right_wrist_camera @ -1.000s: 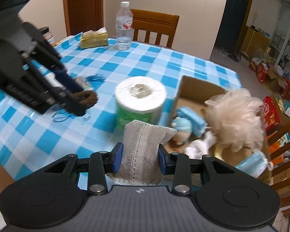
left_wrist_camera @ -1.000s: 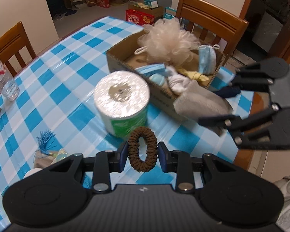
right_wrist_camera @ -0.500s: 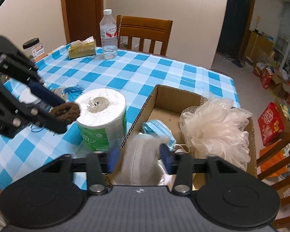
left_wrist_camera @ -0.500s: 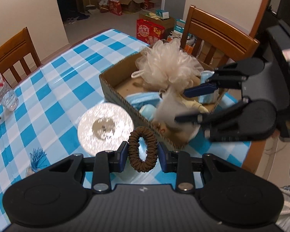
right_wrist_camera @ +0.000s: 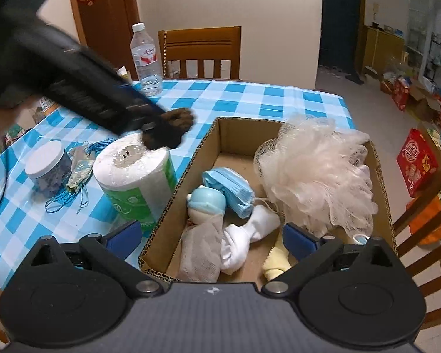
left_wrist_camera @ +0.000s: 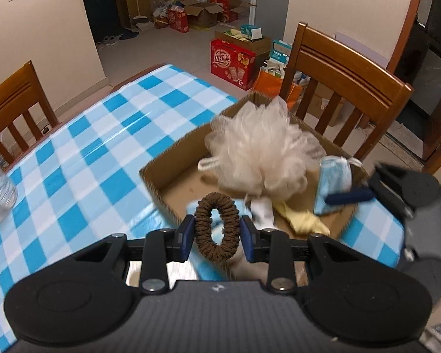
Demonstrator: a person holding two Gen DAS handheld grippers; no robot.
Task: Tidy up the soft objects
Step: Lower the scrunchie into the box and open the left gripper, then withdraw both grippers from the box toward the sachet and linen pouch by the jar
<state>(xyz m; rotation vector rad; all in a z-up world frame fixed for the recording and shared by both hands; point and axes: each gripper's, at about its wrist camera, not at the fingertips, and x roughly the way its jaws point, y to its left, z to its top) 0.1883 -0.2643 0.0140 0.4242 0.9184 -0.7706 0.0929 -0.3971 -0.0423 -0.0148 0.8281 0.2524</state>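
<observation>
Left gripper (left_wrist_camera: 217, 233) clamped on brown scrunchie (left_wrist_camera: 217, 226) above cardboard box (right_wrist_camera: 380, 176); right gripper (right_wrist_camera: 211, 236) opening wide, nothing gripped, lace pouch (right_wrist_camera: 201, 247) lying inside

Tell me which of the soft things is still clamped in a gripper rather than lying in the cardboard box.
The brown scrunchie: the left gripper pinches it, while the mesh pouch, white socks, face masks and bath pouf lie in the cardboard box.

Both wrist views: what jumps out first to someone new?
The big pale bath pouf filling the far right of the cardboard box grabs the eye first. Next, the brown hair scrunchie pinched in the left tongs, near the box's edge. Beside the box on the checked tablecloth stands a toilet roll.
</observation>
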